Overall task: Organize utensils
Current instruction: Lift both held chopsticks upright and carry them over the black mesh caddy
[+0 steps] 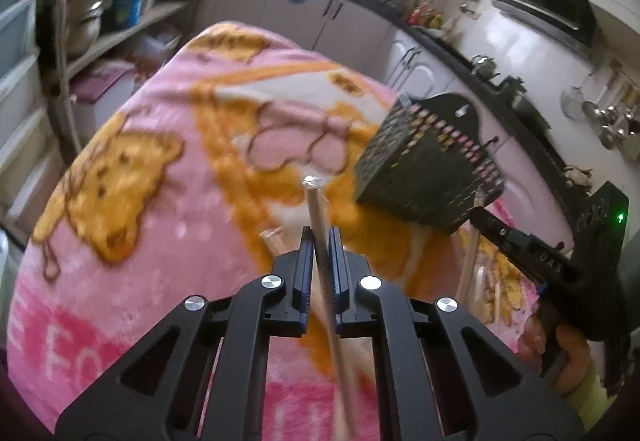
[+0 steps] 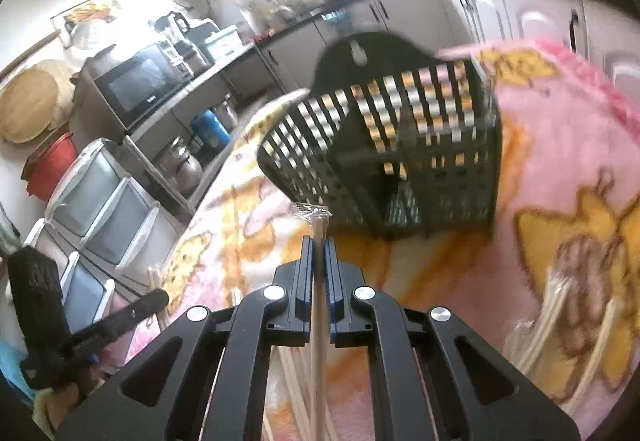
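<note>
Kitchen cabinets [image 1: 340,17] are seen behind a pink blanket [image 1: 160,181] covering the surface. One wrapped chopstick pair [image 1: 320,225] is clenched in the left claw [image 1: 320,241], another [image 2: 319,241] in the right claw [image 2: 319,249]. A black utensil basket [image 2: 400,145] is tilted just beyond. Loose chopsticks [image 2: 560,321] are scattered nearby.

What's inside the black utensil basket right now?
In the right wrist view the black basket looks empty: light shows through its slotted walls, with a divider inside. The bottom corners are dark and blurred, so small items there cannot be ruled out.
</note>
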{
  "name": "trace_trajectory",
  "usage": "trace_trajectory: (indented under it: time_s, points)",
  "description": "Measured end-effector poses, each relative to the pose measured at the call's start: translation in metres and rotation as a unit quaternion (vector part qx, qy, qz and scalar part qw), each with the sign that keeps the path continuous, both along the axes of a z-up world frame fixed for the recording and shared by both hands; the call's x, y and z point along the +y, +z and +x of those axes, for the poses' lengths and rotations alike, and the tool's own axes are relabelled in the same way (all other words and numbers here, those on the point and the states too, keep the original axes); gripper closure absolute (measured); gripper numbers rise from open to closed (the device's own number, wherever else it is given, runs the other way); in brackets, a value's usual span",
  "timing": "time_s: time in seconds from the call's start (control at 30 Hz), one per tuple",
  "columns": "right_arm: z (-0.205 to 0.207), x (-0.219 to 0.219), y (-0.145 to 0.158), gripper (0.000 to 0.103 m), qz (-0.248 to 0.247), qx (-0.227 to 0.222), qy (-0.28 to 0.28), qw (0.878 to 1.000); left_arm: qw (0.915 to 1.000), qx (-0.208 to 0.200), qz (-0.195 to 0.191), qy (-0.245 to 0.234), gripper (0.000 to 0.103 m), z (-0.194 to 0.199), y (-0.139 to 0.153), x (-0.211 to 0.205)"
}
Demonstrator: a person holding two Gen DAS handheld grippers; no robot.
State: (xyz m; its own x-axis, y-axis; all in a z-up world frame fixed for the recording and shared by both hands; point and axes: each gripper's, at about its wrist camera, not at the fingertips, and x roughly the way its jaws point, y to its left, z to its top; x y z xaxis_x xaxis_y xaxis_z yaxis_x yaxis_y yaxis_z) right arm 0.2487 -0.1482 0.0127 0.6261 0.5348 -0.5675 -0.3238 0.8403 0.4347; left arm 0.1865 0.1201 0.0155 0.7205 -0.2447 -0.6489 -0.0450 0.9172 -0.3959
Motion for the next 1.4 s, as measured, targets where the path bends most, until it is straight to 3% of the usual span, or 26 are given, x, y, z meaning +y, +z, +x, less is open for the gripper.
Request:
trace_trajectory:
  time_s: [0.37, 0.7, 1.13, 1.4]
  points:
    - [-0.008, 0.000, 0.038, 0.097, -0.017, -0.082, -0.009, 0.996, 0.9967, -0.053, 0.043, -0.045, 0.102, 0.018, 0.047, -0.043]
    - [-0.014, -0.013, 0.076, 0.097, -0.030, -0.172, -0.021, 0.984, 0.9910, -0.098, 0.063, -0.066, 0.102, 0.043, 0.091, -0.068]
    - [0.009, -0.041, 0.120, 0.097, -0.023, -0.217, -0.056, 0.974, 0.9758, -0.185, 0.103, -0.056, 0.102, 0.079, 0.156, -0.100]
    - [0.037, -0.057, 0.137, 0.097, -0.019, -0.236, -0.084, 0.968, 0.9689, -0.213, 0.120, -0.038, 0.102, 0.105, 0.165, -0.113]
